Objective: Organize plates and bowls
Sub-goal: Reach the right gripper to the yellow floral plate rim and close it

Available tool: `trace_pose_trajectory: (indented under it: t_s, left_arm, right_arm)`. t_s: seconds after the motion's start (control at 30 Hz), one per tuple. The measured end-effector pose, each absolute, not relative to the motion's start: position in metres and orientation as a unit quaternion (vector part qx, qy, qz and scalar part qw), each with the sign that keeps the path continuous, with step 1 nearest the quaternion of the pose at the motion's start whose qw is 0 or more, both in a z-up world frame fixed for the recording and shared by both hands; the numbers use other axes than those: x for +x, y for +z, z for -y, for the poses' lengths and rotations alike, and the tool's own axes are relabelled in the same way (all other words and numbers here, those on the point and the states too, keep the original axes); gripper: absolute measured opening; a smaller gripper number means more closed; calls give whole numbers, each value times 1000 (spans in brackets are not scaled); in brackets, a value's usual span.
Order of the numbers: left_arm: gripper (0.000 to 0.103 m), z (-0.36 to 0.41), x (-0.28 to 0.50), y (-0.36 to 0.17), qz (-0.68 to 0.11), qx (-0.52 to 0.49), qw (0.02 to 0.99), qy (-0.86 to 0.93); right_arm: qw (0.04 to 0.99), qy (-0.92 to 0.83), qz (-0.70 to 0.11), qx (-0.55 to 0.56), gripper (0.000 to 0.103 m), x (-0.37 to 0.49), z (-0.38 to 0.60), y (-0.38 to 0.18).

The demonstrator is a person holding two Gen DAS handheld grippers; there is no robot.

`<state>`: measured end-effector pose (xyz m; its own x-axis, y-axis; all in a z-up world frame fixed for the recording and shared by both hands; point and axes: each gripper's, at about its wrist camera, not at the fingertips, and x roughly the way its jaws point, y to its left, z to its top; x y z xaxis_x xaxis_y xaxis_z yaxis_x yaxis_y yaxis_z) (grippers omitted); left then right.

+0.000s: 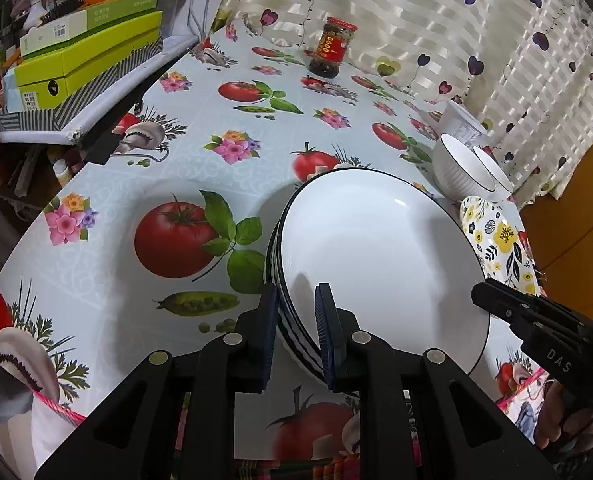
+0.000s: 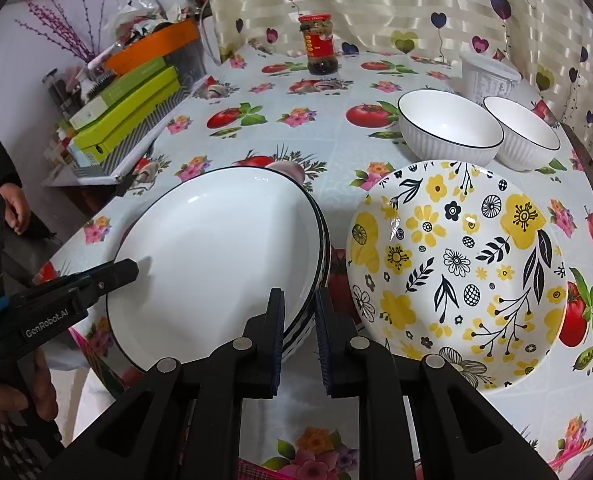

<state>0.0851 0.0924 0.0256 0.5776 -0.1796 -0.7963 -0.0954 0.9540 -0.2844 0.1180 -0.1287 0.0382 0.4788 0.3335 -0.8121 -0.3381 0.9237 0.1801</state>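
- The left gripper (image 1: pixel 296 336) is seen at the lower centre of the left wrist view; its two fingers are closed on the near rim of the white plate (image 1: pixel 380 264), one pad inside the rim and one against the striped outer wall.
- The right gripper (image 2: pixel 300 334) is seen at the lower centre of the right wrist view; its fingers are clamped on the right rim of the same white plate (image 2: pixel 216 248).
- The white plate is shown tilted, with a dark-lined rim and black-and-white stripes on its outer side; whether a second plate lies beneath it cannot be told.
- The flowered plate (image 2: pixel 460 268) is located at the right of the right wrist view, just beside the white plate, on the tablecloth (image 2: pixel 336 152).
- Two white ribbed bowls are placed side by side behind the flowered plate: the left bowl (image 2: pixel 448 128) and the right bowl (image 2: pixel 528 136).
- A white tub (image 2: pixel 488 76) stands behind the bowls.
- A jar (image 2: pixel 320 46) with a red label stands at the upper centre, near the curtain (image 2: pixel 376 0).
- Green boxes (image 2: pixel 128 108) are stacked at the upper left.
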Motion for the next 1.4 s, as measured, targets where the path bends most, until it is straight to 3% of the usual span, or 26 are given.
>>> trace_pose_trajectory:
  t_s: [0.57, 0.73, 1.4]
  left_arm:
    - [21, -95, 79, 40, -436, -151, 887, -19]
    - [21, -94, 78, 46, -431, -150, 889, -23]
    - [21, -50, 84, 64, -417, -132, 896, -71]
  right_arm:
    - [869, 197, -454, 19, 17, 110, 134, 43]
    - [878, 200, -434, 25, 40, 106, 139, 53]
    - [888, 159, -424, 81, 47, 104, 195, 61]
